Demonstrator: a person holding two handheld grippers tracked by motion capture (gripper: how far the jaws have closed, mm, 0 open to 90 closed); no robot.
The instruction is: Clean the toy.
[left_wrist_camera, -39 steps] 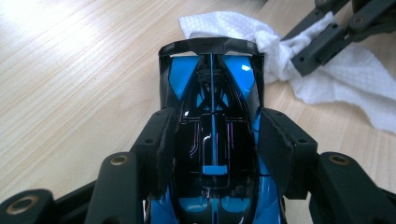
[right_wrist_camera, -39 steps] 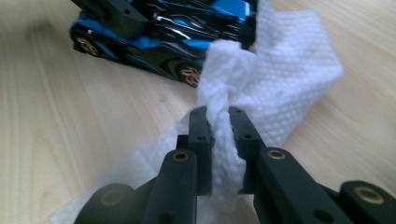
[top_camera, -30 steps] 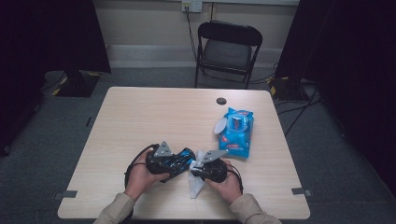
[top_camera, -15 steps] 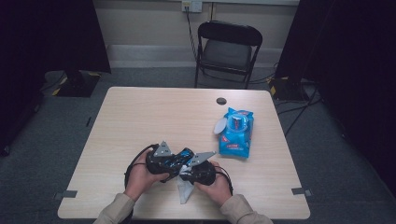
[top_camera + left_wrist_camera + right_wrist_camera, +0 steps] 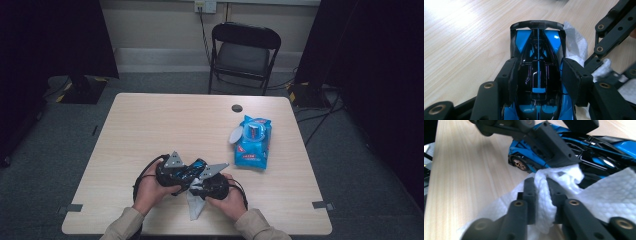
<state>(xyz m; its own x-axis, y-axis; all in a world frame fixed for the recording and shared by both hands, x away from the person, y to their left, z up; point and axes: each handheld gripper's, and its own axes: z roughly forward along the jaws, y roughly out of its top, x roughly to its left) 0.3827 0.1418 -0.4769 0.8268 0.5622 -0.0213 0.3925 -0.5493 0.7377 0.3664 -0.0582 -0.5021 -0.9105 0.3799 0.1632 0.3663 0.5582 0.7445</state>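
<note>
Right now the left tongs (image 5: 537, 82) squeeze the blue and black toy car (image 5: 537, 50) by its sides, low over the counter (image 5: 165, 125). It looks hard, light and shiny, so it may slip. The right tongs (image 5: 541, 195), just loosening, pinch the soft white wipe (image 5: 564, 187) by its bunched middle.

The right claw (image 5: 200, 186), gripping a white wipe (image 5: 544, 195), has slid left along the worktop (image 5: 165, 125) toward the blue-and-black toy car (image 5: 537, 75), and its jaws have just been opening slightly around the bunched wipe between them.
</note>
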